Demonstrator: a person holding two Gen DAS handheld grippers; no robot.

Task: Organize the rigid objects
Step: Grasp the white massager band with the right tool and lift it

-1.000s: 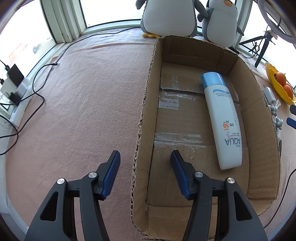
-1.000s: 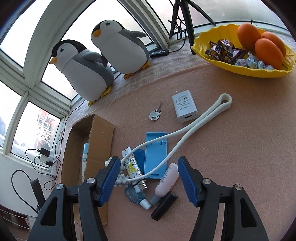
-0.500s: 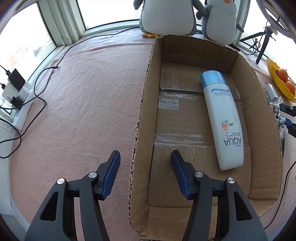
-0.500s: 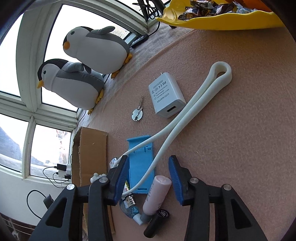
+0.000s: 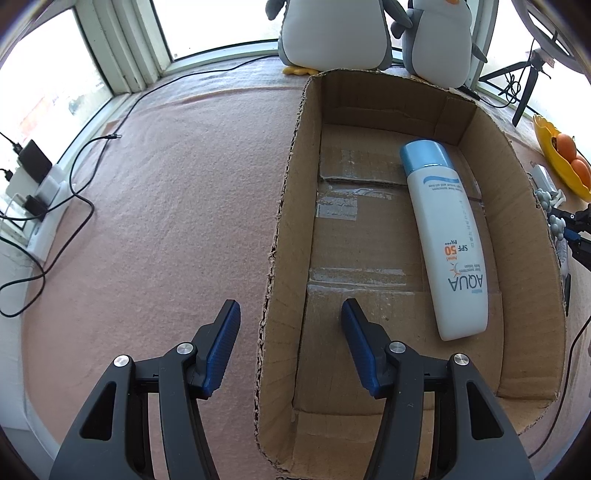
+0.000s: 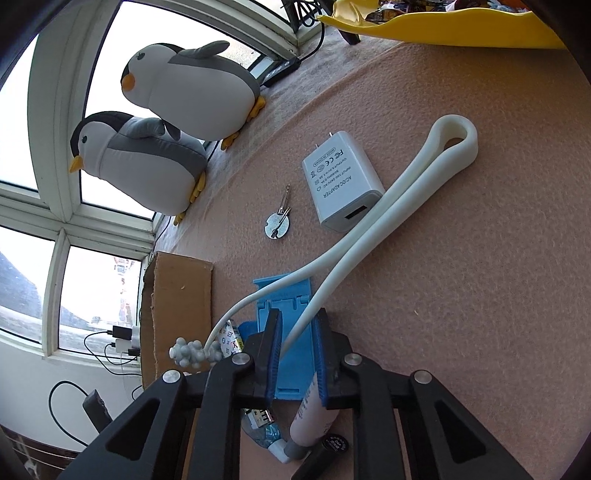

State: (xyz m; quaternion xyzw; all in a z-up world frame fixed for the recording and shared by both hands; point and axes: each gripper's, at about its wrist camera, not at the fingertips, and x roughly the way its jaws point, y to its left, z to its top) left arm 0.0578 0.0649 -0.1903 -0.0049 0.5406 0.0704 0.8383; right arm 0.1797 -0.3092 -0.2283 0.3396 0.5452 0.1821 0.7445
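Note:
My left gripper (image 5: 290, 314) is open and empty, its fingers astride the near left wall of the cardboard box (image 5: 280, 221). A white sunscreen bottle (image 5: 443, 236) with a blue cap lies inside the box. My right gripper (image 6: 295, 343) has closed onto the blue plastic phone stand (image 6: 291, 354) lying on the pink cloth, with a white flexible tube (image 6: 391, 206) running across the stand between the fingers. A pink-white tube (image 6: 314, 417), a black stick (image 6: 321, 454) and a small bottle (image 6: 262, 432) lie under the gripper. The box also shows in the right wrist view (image 6: 181, 306).
A white AC adapter (image 6: 341, 181) and a key with a round tag (image 6: 279, 221) lie beyond the stand. A yellow fruit tray (image 6: 461, 33) stands at the far edge. Two plush penguins (image 6: 166, 118) sit by the window. Cables and chargers (image 5: 33, 195) lie at the left.
My right gripper has moved down and forward over the pile and its jaws have narrowed from wide open to closed on the blue stand. My left gripper has barely shifted.

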